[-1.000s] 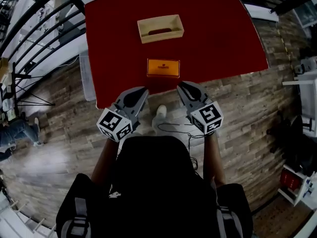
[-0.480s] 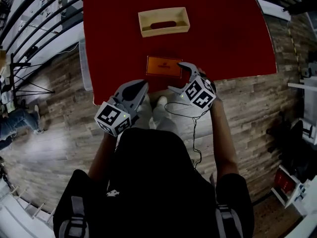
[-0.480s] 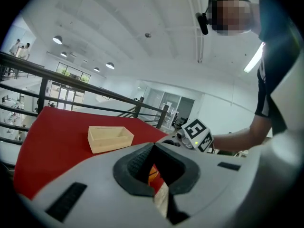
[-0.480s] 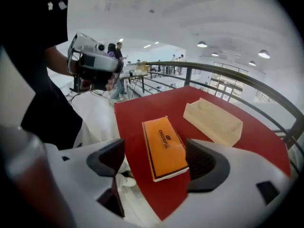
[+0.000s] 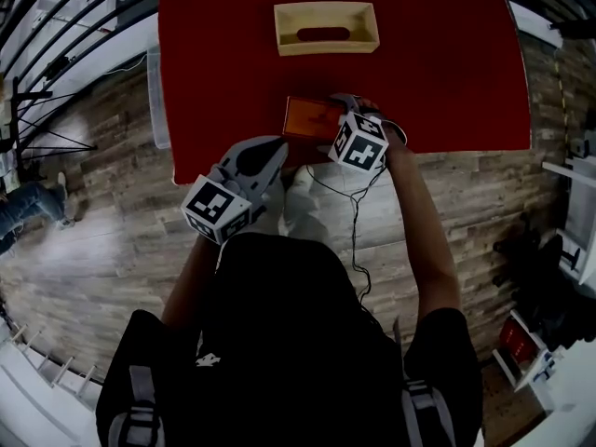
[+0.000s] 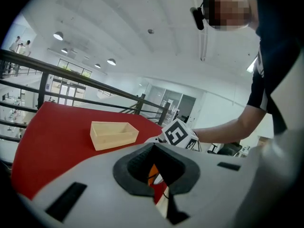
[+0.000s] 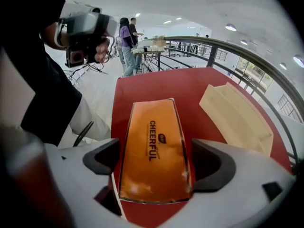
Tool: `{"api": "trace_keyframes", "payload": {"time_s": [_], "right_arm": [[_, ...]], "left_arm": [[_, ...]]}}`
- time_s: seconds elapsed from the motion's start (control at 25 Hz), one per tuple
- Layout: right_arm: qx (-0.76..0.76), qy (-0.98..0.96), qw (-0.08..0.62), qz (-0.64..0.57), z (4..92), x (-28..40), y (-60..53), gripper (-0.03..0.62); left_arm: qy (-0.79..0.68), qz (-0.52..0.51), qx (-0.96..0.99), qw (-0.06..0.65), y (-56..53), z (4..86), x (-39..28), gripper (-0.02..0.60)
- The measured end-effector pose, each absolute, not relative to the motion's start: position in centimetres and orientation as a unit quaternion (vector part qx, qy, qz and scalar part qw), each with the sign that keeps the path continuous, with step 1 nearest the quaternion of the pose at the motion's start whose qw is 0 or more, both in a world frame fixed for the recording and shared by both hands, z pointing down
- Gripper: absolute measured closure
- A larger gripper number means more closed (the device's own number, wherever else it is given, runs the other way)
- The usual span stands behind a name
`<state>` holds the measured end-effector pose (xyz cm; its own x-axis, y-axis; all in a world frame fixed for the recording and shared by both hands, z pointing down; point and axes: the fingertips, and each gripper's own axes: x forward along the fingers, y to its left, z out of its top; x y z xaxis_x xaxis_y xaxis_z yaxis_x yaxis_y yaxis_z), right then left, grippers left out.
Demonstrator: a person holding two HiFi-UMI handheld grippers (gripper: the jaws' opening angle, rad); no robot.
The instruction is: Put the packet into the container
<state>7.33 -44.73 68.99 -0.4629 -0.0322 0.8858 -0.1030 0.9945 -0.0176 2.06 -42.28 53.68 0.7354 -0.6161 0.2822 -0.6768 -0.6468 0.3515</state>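
An orange packet (image 5: 305,119) printed CHEERFUL lies flat near the front edge of the red table (image 5: 214,63). My right gripper (image 5: 337,117) reaches over that edge, and its jaws are opening. The right gripper view shows the packet (image 7: 153,146) lying between the two dark pads (image 7: 102,158), one on each long side, neither pressing. A cream open container (image 5: 326,47), also in the right gripper view (image 7: 237,118), stands farther back on the table. My left gripper (image 5: 270,152) hangs shut and empty in front of the table edge, left of the packet.
The table stands on a wood-plank floor (image 5: 484,212) beside a black railing (image 5: 56,54). A thin cable (image 5: 354,231) hangs from the right gripper. A person (image 7: 127,46) stands far off beyond the table in the right gripper view.
My right gripper has moved forward from beside the body to the packet, rolled over, and its jaws have spread on either side of it. The left gripper has barely moved.
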Motion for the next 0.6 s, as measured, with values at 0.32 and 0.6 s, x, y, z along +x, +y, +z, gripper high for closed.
{"api": "trace_keyframes", "payload": {"time_s": [0.32,0.6], "right_arm": [[0.025,-0.836,0.547,0.036,70.4,7.0,-44.9,0.191],[0.036,-0.832,0.554,0.003,68.7,7.2,-48.1,0.226]], "left_arm": [[-0.356,0.065,0.903,0.231,-43.4,54.5,1.0,0.578],[-0.352,0.061,0.904,0.233,-44.6,54.7,0.2,0.578]]}}
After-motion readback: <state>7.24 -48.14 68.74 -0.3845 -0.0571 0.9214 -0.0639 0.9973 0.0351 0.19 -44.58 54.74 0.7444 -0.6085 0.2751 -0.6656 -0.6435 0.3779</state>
